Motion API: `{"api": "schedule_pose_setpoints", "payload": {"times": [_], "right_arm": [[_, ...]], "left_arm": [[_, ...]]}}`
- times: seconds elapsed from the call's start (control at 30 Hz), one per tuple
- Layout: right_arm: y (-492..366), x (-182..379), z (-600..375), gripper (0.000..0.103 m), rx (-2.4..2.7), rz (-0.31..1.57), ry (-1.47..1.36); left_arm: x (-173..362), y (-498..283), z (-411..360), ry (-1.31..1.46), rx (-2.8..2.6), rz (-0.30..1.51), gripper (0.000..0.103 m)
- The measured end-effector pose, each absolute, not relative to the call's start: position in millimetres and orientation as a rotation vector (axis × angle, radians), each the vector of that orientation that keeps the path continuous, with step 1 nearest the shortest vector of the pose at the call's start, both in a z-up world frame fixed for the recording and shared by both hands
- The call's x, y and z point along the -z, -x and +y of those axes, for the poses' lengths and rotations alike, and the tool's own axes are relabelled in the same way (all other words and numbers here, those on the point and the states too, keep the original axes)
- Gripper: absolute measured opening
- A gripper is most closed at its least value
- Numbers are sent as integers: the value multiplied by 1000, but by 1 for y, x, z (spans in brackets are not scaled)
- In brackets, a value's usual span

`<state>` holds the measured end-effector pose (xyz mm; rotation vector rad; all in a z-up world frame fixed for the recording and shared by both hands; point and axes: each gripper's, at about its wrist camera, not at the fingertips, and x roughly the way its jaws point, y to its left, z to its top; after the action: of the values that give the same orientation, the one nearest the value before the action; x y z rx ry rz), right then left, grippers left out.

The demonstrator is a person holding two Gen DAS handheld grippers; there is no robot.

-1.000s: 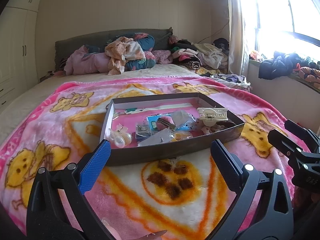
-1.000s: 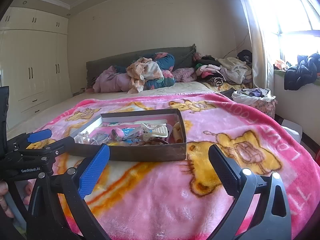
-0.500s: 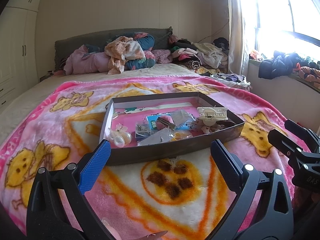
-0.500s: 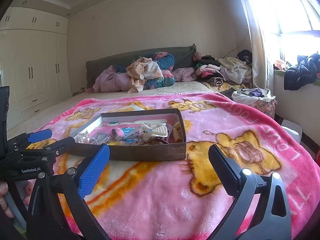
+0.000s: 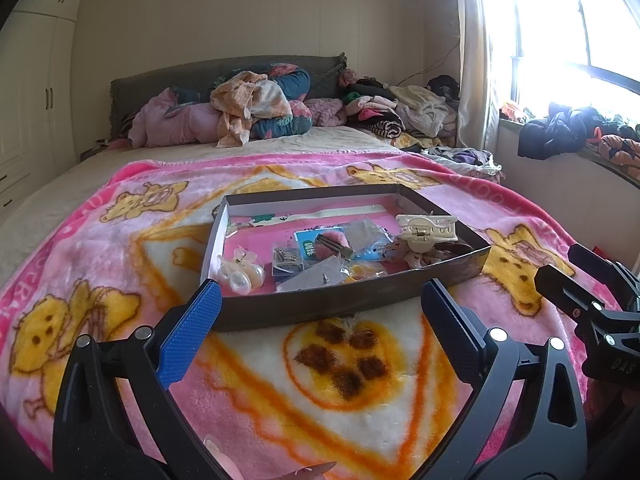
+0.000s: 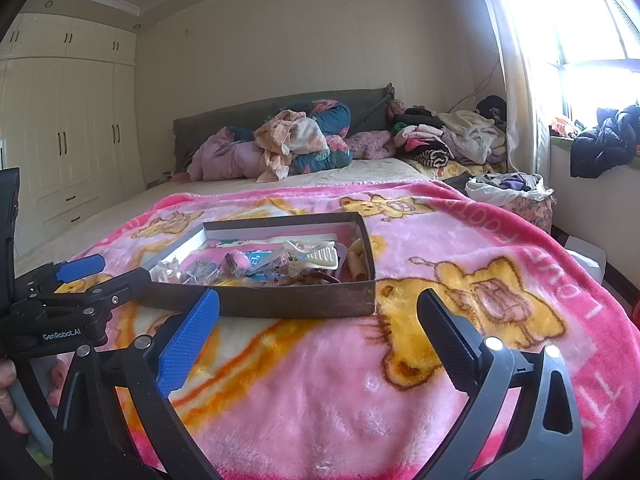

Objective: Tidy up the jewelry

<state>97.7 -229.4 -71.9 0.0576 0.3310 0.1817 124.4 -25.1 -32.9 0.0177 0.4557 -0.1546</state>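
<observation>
A shallow dark box (image 5: 320, 306) sits on the pink blanket (image 5: 120, 248); it also shows in the right wrist view (image 6: 280, 306). Inside lie a cream claw hair clip (image 5: 426, 229), a pearl clip (image 5: 240, 276), small plastic packets (image 5: 316, 276) and a blue card (image 5: 308, 246). My left gripper (image 5: 320, 320) is open and empty, just short of the box's near wall. My right gripper (image 6: 320, 328) is open and empty, in front of the box's right half. Each gripper shows in the other's view: the right (image 5: 592, 300), the left (image 6: 80, 284).
Piled clothes and bedding (image 5: 256, 108) lie at the headboard. More clothes (image 5: 400, 112) are heaped at the bed's far right. A window sill with dark garments (image 5: 560, 132) is on the right. White wardrobes (image 6: 68, 140) stand on the left.
</observation>
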Motion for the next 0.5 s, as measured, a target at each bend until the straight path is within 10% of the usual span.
{"api": "schedule_pose_setpoints", "payload": {"times": [0.5], "right_arm": [[-98,72,-229,97,-182,332,-57]], "left_arm": [[32,-125,-26,-19,156,456,91]]}}
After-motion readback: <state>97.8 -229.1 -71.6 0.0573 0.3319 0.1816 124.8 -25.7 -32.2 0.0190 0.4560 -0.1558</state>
